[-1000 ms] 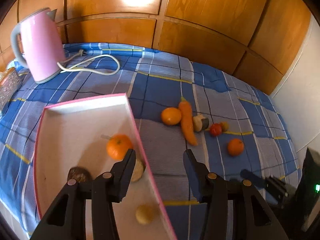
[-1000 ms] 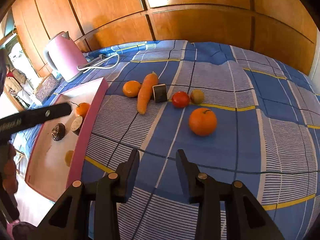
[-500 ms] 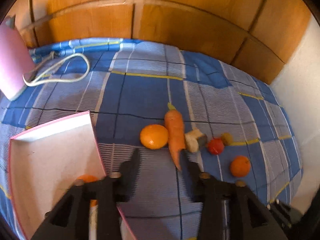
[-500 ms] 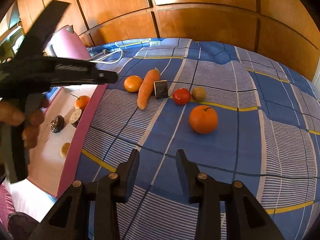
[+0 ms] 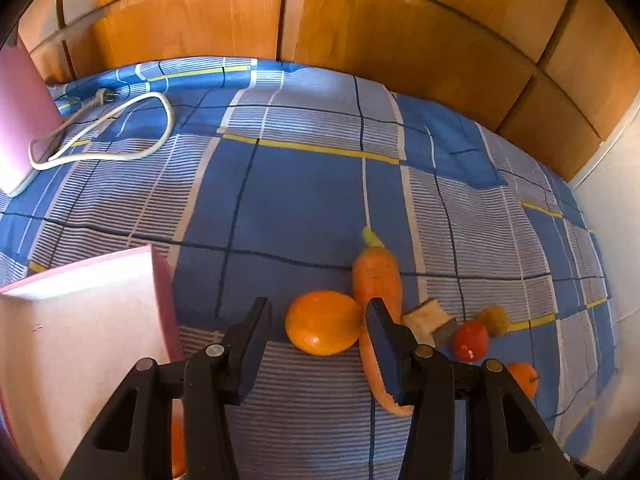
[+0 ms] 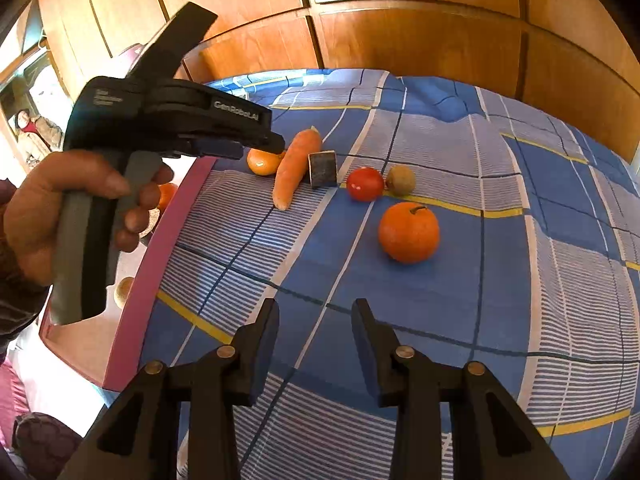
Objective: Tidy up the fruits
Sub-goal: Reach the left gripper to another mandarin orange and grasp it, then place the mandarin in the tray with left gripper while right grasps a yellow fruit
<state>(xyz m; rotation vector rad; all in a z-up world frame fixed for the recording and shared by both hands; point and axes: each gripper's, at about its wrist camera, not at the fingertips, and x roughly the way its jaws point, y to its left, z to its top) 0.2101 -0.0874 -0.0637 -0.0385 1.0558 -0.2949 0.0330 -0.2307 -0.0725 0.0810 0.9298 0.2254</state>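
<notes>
My left gripper is open, its jaws on either side of a small orange that lies on the blue checked cloth next to a carrot. From the right wrist view the left gripper hovers just over that orange. Right of the carrot lie a cut dark-skinned piece, a red tomato, a brownish kiwi and a larger orange. My right gripper is open and empty above the cloth, nearer than the fruits.
A pink-rimmed white tray sits left of the fruits and holds several pieces. A pink kettle with a white cord stands at the back left. Wooden panels close the far side; a white wall is on the right.
My left gripper has moved from over the tray to the right and forward, down to the small orange beside the carrot. My right gripper has stayed in place.
</notes>
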